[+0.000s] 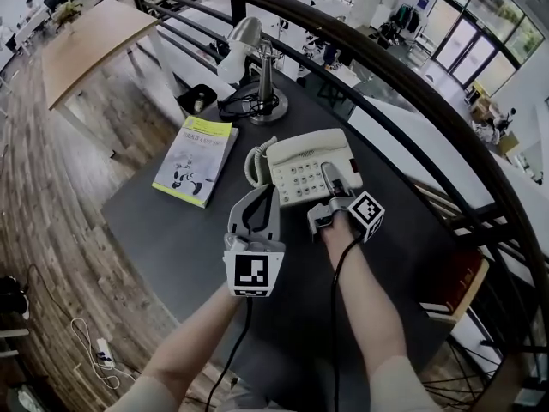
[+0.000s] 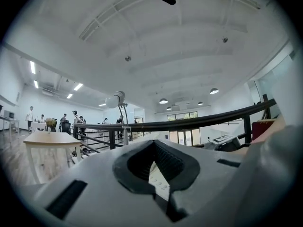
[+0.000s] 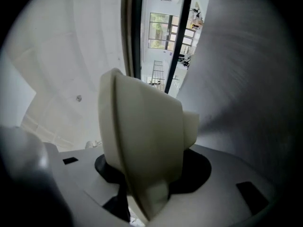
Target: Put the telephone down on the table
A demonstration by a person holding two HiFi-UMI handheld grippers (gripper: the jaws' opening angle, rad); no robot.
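One dark tabletop (image 1: 171,230) logged as biggest item, mid frame in head view, w/ black curved railing (image 1: 386,67) wrapped round its far and right edge. Beyond railing, upper left: pale wooden table (image 1: 86,37) on plank floor. On dark top, far end: silver desk lamp (image 1: 257,67), upright, round base ringed by black cable. Nearer and left of lamp: yellow-green booklet (image 1: 196,160), flat, cover up, well apart from both grippers. Right of booklet, approx. centre of top: cream telephone (image 1: 300,166), keypad up, level, at tabletop height; resting vs. just above surface cannot be told from head view. Coiled cord (image 1: 253,163) bunched at its left side. Left gripper (image 1: 260,194) held level just beside phone's near-left corner, close to cord. Fingertips together per left gripper view, w/ a sliver of keypad seen through oval gap behind them; contact w/ phone body not resolved. Right gripper (image 1: 333,184) laid over phone's near-right part, marker cube (image 1: 367,215) toward the person. In right gripper view, pads clamped on a cream rounded piece of telephone filling the gap, jaws held partway apart around it. Bare forearms behind both grippers, black cables trailing from each toward bottom edge.
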